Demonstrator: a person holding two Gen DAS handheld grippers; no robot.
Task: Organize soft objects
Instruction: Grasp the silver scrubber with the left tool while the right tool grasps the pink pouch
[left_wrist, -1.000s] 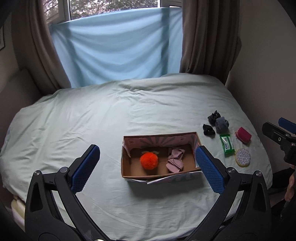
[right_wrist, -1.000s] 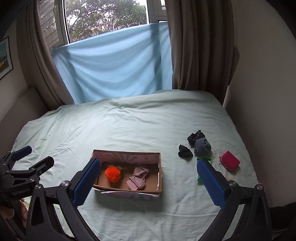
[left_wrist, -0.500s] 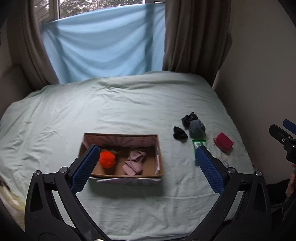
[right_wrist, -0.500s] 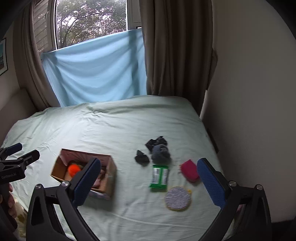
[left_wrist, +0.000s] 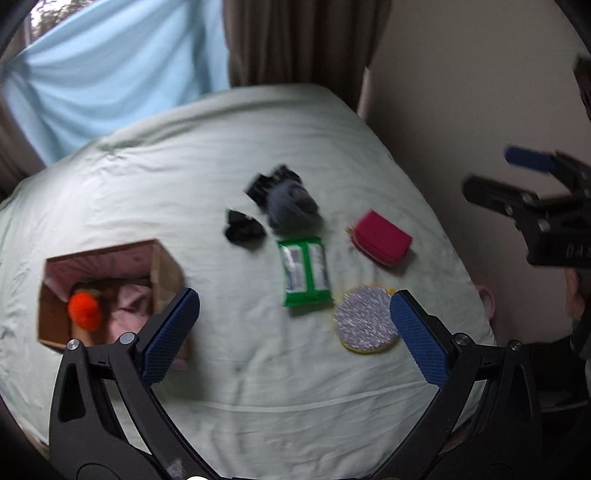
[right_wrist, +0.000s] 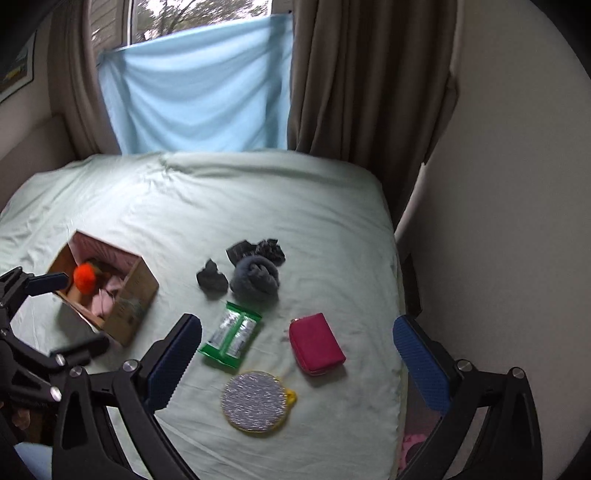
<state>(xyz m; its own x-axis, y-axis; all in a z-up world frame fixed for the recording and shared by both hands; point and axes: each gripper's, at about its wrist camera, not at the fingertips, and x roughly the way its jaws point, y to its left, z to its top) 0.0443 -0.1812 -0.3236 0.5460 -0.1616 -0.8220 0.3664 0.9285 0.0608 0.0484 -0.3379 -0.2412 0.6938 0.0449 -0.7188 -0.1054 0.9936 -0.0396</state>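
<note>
A cardboard box (left_wrist: 162, 267) (right_wrist: 136, 288) on the bed holds an orange pom-pom (left_wrist: 84, 310) (right_wrist: 85, 277) and a pink cloth (left_wrist: 127, 310) (right_wrist: 103, 301). Right of it lie a grey sock roll (left_wrist: 291, 206) (right_wrist: 255, 278), two black cloth pieces (left_wrist: 243, 229) (right_wrist: 211, 279), a green packet (left_wrist: 304, 273) (right_wrist: 232, 334), a magenta pouch (left_wrist: 382, 238) (right_wrist: 317, 349) and a round silver scrubber (left_wrist: 365, 325) (right_wrist: 255, 400). My left gripper (left_wrist: 295, 336) is open and empty above the bed's near edge. My right gripper (right_wrist: 297, 363) is open and empty, over the pouch and scrubber.
The pale green bed sheet (right_wrist: 240, 199) ends at a beige wall (right_wrist: 498, 184) on the right. Brown curtains (right_wrist: 354, 74) and a blue cloth (right_wrist: 199, 92) hang at the window behind. A pink object (right_wrist: 410, 445) lies off the bed's right edge.
Both grippers have swung right, from facing the box to facing the loose items. The items now look nearer and larger. Both grippers stay open and empty.
</note>
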